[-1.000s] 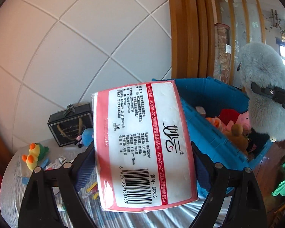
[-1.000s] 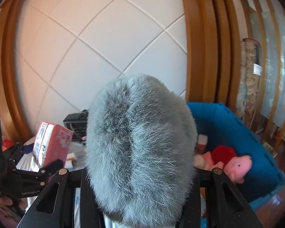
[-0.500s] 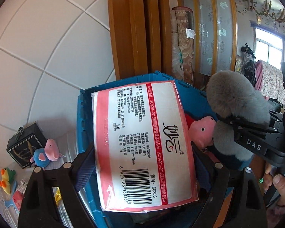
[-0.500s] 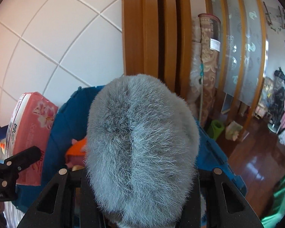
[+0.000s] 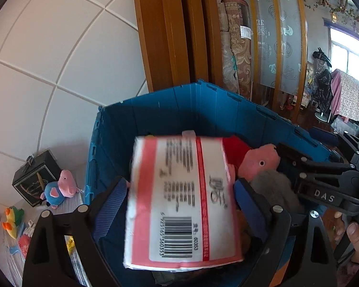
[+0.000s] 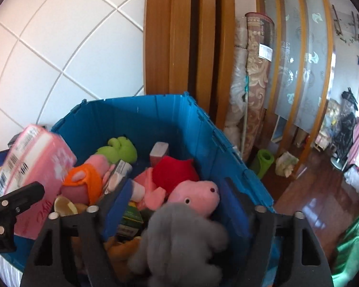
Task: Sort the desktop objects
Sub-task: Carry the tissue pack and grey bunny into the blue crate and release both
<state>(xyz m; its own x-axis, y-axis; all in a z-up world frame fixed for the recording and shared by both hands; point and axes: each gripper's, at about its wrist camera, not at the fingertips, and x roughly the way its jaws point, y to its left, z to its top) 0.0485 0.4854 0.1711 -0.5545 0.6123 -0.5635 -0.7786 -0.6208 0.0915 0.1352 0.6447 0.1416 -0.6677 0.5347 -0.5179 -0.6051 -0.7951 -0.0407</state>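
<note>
The right tool (image 6: 177, 217) stands over the blue crate (image 6: 141, 117), its jaws opening; the grey fluffy toy (image 6: 182, 241) sits between the blue pads but they no longer press on it, and it is blurred, dropping onto the heap inside the crate. It looks very light and soft — fur that squashes to almost nothing, so a grip across its middle has to close far to hold. It should land safely on the pink pig plush (image 6: 196, 195) just beyond it.

The left tool (image 5: 179, 198) is also over the crate, jaws spread, with the tissue pack (image 5: 184, 201) between them, blurred and tilted; the pads seem clear of its sides, so I judge it released and falling into the crate. The pack is light and springy under a slick plastic wrap — best taken across its long sides, where it compresses evenly.

Left of the crate, on the desk (image 5: 9, 260), a small pig plush (image 5: 59, 189) leans by a black box (image 5: 33, 179), with a duck toy (image 5: 12, 220) nearer.
</note>
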